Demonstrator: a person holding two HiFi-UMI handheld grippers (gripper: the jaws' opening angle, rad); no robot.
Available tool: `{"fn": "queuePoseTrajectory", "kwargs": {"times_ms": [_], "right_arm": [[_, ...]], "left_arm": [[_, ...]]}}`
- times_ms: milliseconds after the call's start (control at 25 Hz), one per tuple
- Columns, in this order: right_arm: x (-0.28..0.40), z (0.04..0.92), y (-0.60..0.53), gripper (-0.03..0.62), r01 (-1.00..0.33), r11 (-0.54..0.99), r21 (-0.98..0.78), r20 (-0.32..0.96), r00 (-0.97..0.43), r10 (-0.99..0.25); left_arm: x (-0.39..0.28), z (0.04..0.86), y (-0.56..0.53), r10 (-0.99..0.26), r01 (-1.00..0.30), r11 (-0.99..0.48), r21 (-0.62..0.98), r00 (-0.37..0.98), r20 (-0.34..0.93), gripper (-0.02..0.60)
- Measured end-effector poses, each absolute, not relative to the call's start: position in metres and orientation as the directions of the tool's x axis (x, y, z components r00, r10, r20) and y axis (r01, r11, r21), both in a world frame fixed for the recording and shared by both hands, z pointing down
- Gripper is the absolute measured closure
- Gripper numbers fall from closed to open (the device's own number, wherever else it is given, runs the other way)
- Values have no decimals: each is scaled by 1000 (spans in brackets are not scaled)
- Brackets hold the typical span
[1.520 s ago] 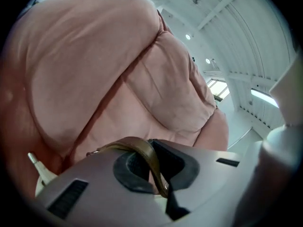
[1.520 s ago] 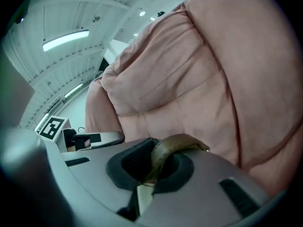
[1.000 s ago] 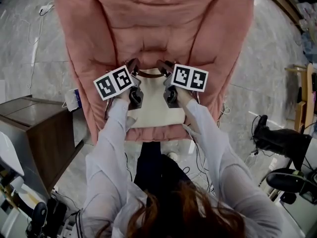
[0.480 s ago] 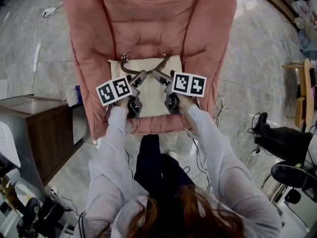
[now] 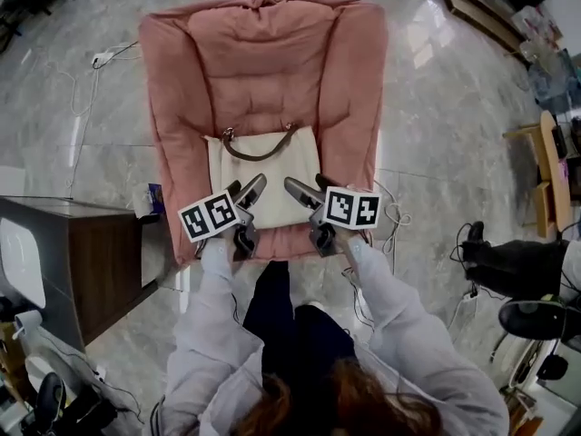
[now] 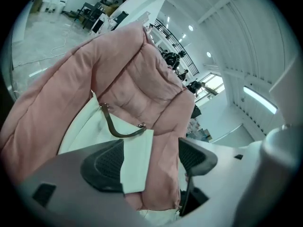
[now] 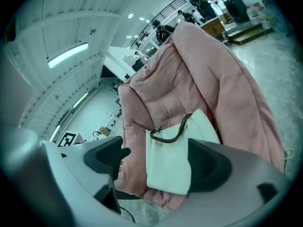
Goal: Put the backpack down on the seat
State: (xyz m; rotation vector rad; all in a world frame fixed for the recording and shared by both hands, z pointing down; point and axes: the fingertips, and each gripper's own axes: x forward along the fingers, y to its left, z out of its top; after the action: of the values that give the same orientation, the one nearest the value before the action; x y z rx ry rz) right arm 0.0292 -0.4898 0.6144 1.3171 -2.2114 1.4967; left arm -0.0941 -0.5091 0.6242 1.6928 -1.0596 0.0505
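Each gripper's cube carries black-and-white square markers [image 5: 210, 216]. The cream backpack [image 5: 263, 175] lies flat on the pink armchair [image 5: 263, 62] seat, its brown strap [image 5: 257, 151] toward the backrest. The left gripper [image 5: 243, 190] and the right gripper [image 5: 310, 187] hover at its near end. Both sets of jaws are opening wide and grip nothing, and the backpack shows beyond the gaps.

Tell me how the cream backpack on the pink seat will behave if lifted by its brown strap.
Probably floppy: the backpack lies flat, following the cushioned seat. Likely light, since it looks thin and hardly filled. Hung from the single thin strap, it would likely sag and swing.
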Motion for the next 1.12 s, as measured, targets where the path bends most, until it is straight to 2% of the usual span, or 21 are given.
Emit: {"fn": "queuePoseTrajectory", "kwargs": {"times_ms": [320, 480, 640, 800, 920, 960, 1040, 1120], "right_arm": [[19, 549, -434, 155, -705, 252, -663, 485, -661, -573], [24, 519, -425, 158, -715, 261, -648, 443, -633, -634], [26, 487, -416, 193, -719, 284, -634, 396, -617, -680], [33, 457, -413, 254, -726, 335, -600, 347, -614, -709], [40, 440, -409, 315, -745, 367, -556, 307, -595, -742], [41, 436, -406, 351, -751, 383, -538, 302, -595, -745], [46, 430, -403, 382, -777, 401, -486, 301, -579, -758], [55, 423, -403, 484, -816, 395, -422, 293, -535, -793]], "left_arm": [[-80, 566, -464, -633, -690, -114, 715, 605, 483, 215], [-81, 543, -443, -653, -714, -168, 680, 598, 466, 216], [-89, 512, -424, -678, -734, -238, 636, 594, 432, 216], [-96, 473, -418, -732, -788, -341, 512, 564, 381, 229], [-109, 447, -413, -792, -834, -373, 408, 515, 329, 419], [-115, 440, -412, -806, -848, -383, 367, 501, 316, 462], [-122, 432, -412, -820, -863, -407, 298, 489, 297, 514], [-128, 423, -411, -826, -859, -433, 272, 499, 263, 535]]}}
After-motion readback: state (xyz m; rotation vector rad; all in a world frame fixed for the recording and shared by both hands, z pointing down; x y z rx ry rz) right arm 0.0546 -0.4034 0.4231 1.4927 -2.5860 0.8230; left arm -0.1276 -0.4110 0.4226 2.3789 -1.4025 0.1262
